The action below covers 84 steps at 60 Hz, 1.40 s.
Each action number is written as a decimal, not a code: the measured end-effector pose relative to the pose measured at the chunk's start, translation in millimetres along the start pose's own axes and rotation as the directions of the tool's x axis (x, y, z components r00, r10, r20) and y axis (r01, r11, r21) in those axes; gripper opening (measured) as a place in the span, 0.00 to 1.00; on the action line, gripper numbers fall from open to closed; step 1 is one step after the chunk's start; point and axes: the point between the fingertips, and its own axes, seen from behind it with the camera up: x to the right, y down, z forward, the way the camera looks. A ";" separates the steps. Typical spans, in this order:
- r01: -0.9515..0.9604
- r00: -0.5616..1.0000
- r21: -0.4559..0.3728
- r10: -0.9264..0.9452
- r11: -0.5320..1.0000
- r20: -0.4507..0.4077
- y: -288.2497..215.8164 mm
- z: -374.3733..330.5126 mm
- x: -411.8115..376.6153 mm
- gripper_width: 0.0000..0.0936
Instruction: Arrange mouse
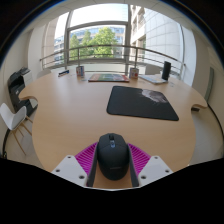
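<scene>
A black computer mouse (112,156) sits between my two fingers, its sides against the magenta pads (86,155), with its front pointing away from me. My gripper (112,150) is shut on the mouse, over the near edge of the round wooden table (65,110). A black rectangular mouse pad (142,102) lies flat on the table beyond the fingers and a little to the right, apart from the mouse.
At the table's far edge lie a flat dark mat (107,77), a small cup (133,73) and a black upright box (166,70). Chairs (18,88) stand at the left. Large windows with a railing are behind.
</scene>
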 end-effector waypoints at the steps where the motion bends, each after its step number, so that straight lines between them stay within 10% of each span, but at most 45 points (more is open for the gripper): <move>1: 0.002 1.000 0.000 -0.002 1.000 0.000 0.3 1.8 -0.3 0.52; 15: -0.015 0.998 -0.009 0.015 1.000 0.064 -29.1 -0.7 -10.0 0.41; 36: -0.119 0.992 0.293 0.103 0.949 0.067 -281.1 19.7 79.2 0.41; 58: -0.153 0.987 -0.058 0.150 0.987 -0.055 -167.5 199.9 145.6 0.51; 65: -0.128 0.992 -0.081 0.126 0.988 -0.031 -159.2 194.4 138.0 0.62; 70: -0.089 0.996 -0.055 0.087 0.995 -0.032 -166.6 181.9 136.5 0.92; 84: -0.050 0.997 0.008 0.050 0.999 -0.061 -193.7 92.8 123.3 0.90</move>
